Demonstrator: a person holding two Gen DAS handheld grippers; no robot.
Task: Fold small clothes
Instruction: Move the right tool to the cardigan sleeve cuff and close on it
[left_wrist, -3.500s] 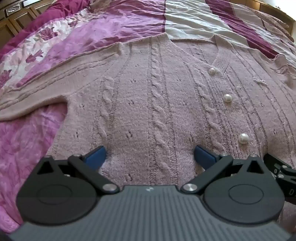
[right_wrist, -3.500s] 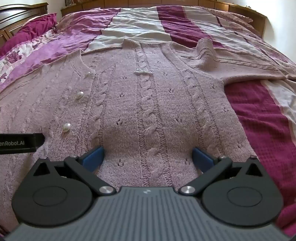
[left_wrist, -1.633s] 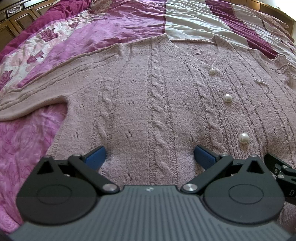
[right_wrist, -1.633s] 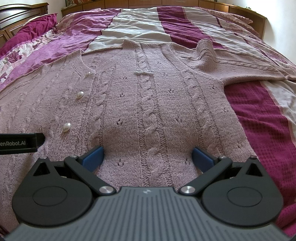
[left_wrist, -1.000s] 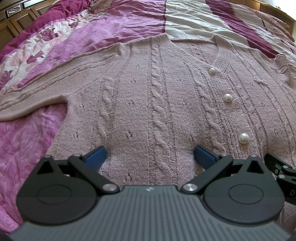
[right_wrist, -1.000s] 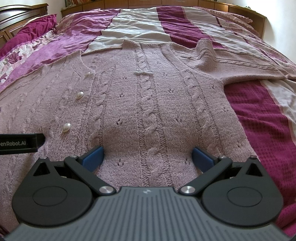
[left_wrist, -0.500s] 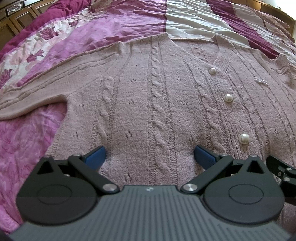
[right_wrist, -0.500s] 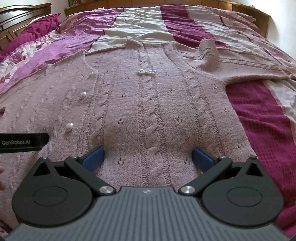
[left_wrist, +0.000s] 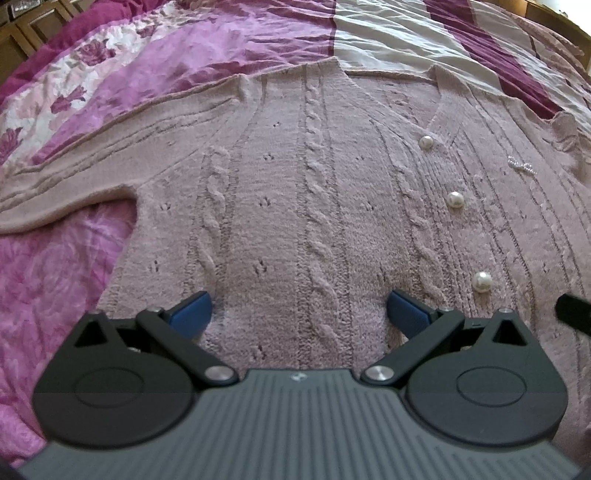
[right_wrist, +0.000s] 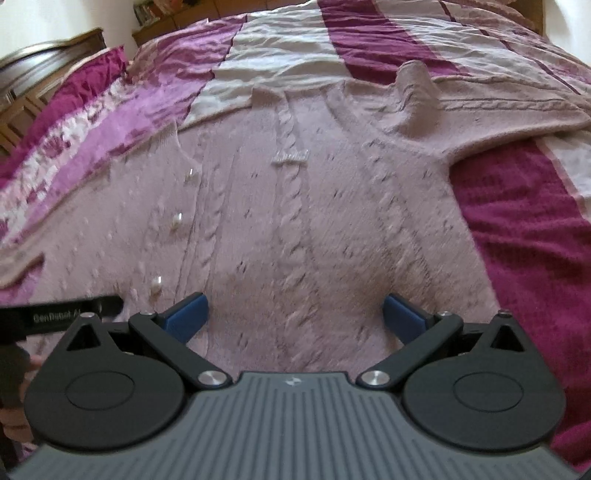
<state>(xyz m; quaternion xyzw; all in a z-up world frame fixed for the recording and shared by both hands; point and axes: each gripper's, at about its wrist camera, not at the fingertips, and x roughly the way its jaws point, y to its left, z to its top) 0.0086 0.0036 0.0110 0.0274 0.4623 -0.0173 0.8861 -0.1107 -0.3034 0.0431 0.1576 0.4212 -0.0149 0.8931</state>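
Pink cable-knit cardigan (left_wrist: 306, 206) lies flat, unfolded on bedspread (left_wrist: 184, 55). L gripper (left_wrist: 299, 314) and R gripper (right_wrist: 293, 314) both spread wide over hem, holding nothing. R view blurred; contact w/ knit unclear.

Cardigan (left_wrist: 303, 206) flat on bedspread (left_wrist: 184, 48) — sleeves out sideways, both claws near its hem.

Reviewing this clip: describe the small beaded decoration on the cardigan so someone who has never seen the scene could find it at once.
Start from the pink and maroon striped bedspread and the dusty-pink cable-knit cardigan spread flat on it. High on the chest, across a cable column, sits the small white beaded bow-shaped trim. Unlike the round pearl buttons lined down the placket, it is one flat horizontal strip away from that row.
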